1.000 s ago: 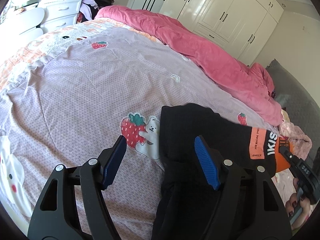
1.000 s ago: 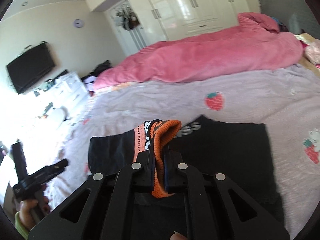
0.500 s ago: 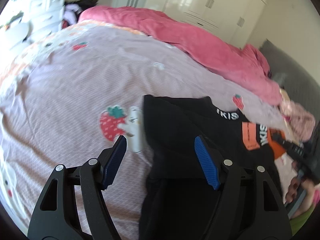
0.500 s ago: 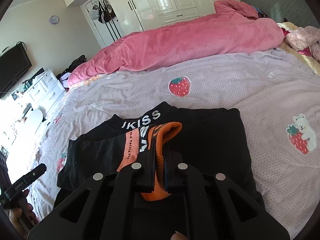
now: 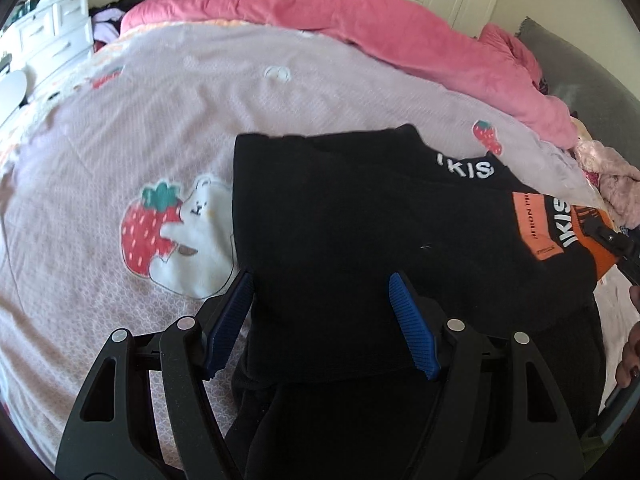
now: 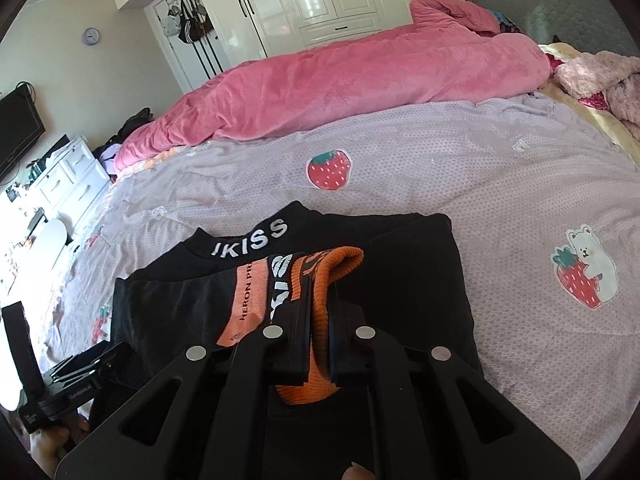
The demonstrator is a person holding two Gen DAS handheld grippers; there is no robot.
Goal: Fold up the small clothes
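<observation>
While the black sweatshirt (image 5: 344, 216) is lying flat on the lilac strawberry-print bedspread (image 5: 152, 128), the right tongs (image 6: 319, 316) are pinching its orange ribbed cuff (image 6: 334, 268) tightly, holding the sleeve over the garment's body just ahead of them. The left tongs (image 5: 320, 320) are hanging open above the sweatshirt's near edge, blue pads (image 5: 412, 336) gripping nothing. Beyond both tongs, a pink duvet (image 6: 352, 80) is lying bunched along the bed's far side.

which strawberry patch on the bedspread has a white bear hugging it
The strawberry with the bear, beside the black top's side edge; the plain strawberry beyond its collar has none.
</observation>
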